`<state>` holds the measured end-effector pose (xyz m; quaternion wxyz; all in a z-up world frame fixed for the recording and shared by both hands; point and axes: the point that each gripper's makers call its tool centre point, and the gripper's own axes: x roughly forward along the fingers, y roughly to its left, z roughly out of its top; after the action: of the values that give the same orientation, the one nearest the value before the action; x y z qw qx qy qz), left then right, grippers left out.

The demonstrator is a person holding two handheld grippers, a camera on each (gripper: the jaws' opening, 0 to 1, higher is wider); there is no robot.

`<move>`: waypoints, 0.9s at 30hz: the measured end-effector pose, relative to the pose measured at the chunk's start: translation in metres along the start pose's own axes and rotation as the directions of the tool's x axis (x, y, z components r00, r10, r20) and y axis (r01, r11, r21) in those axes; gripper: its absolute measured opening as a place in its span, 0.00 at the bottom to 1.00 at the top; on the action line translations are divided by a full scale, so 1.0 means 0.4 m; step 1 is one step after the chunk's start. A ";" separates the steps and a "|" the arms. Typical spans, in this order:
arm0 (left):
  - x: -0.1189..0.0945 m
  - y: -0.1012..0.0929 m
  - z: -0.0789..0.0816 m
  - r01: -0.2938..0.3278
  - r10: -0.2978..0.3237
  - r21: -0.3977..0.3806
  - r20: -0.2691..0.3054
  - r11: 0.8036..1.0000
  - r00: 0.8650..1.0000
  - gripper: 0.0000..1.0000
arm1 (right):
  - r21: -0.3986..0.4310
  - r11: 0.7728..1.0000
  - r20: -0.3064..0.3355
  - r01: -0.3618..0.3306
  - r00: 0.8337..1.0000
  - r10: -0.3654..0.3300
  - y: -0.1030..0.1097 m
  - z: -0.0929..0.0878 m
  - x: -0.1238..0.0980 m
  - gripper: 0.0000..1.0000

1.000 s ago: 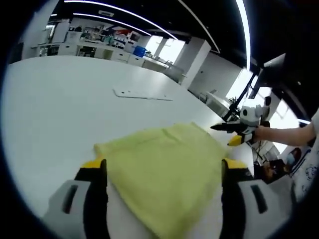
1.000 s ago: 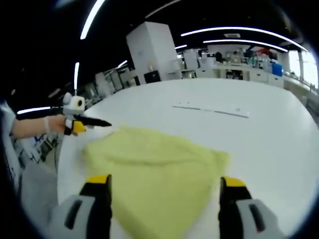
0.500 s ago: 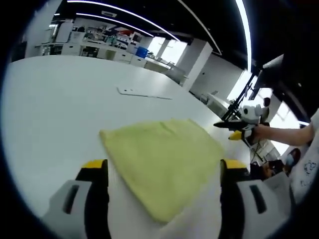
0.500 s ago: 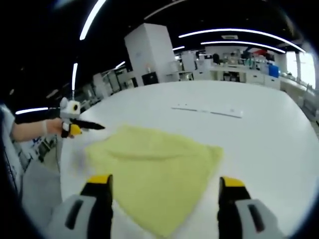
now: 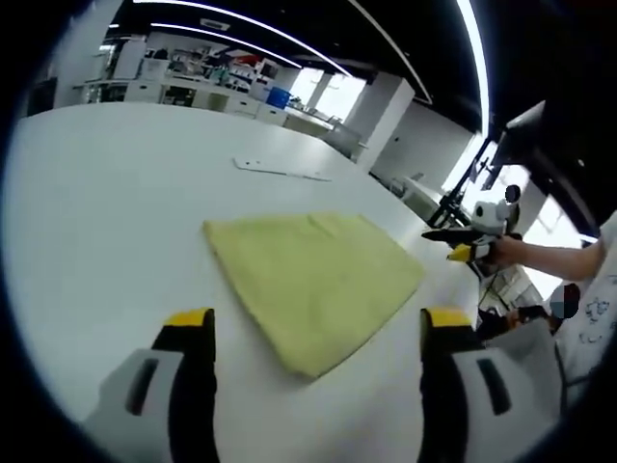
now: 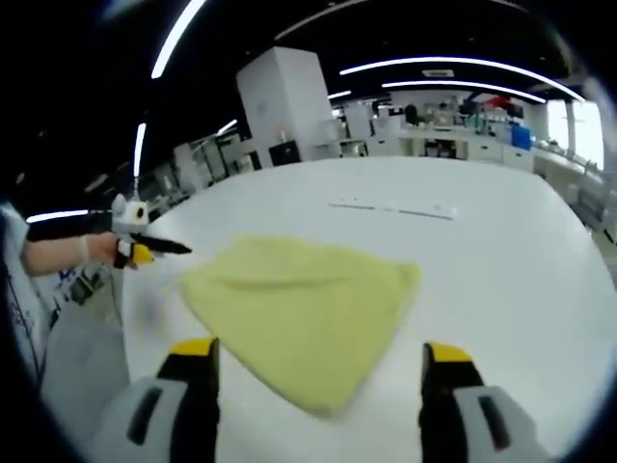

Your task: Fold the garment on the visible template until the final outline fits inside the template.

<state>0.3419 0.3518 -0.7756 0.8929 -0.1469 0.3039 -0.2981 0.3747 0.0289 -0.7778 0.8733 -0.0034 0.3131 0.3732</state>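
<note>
Garment: a yellow-green folded cloth (image 5: pixel 313 283) lying flat on the white desk (image 5: pixel 116 203), a rough four-sided shape with one corner pointing at 6 o'clock toward the left gripper (image 5: pixel 308 338) in the left gripper view. That gripper's yellow-tipped fingers (image 5: pixel 188 323) stand wide apart, holding nothing, clear of the cloth. Right gripper (image 6: pixel 318 362) likewise: fingers (image 6: pixel 193 352) spread wide and empty, cloth (image 6: pixel 304 309) lying ahead at 12 o'clock, not touched. Thin pale strip (image 5: pixel 281 171) lies on the desk well beyond the cloth at 12 o'clock; whether it belongs to the template I cannot tell, and no template outline shows under the cloth. Both grippers hang off the fabric, probably so the fold can settle and be checked. Cloth looks compact; the fold seems near done.
</note>
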 end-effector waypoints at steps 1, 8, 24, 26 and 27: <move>-0.005 0.000 -0.005 -0.002 0.002 -0.003 0.000 1.000 1.000 0.84 | 0.008 1.000 0.003 0.001 1.000 -0.001 0.001 -0.003 -0.005 0.87; -0.043 -0.007 -0.043 -0.005 0.005 -0.006 0.002 1.000 1.000 0.84 | 0.014 1.000 -0.001 0.003 1.000 -0.003 0.014 -0.024 -0.023 0.86; -0.057 0.009 -0.087 -0.035 0.035 -0.007 -0.002 0.999 0.999 0.68 | 0.030 1.000 -0.030 0.008 1.000 -0.007 0.008 -0.071 -0.025 0.77; -0.056 0.017 -0.092 -0.038 0.038 -0.007 -0.001 0.999 0.999 0.63 | 0.038 0.999 -0.044 0.002 0.999 0.000 0.008 -0.086 -0.023 0.70; -0.056 0.020 -0.090 -0.043 0.043 -0.011 0.002 0.999 0.999 0.61 | 0.038 0.999 -0.051 0.004 0.999 -0.002 0.006 -0.091 -0.023 0.65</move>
<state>0.3084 0.3690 -0.7966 0.8987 -0.1455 0.3075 -0.2769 0.3484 0.0162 -0.8015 0.8656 0.0033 0.3421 0.3657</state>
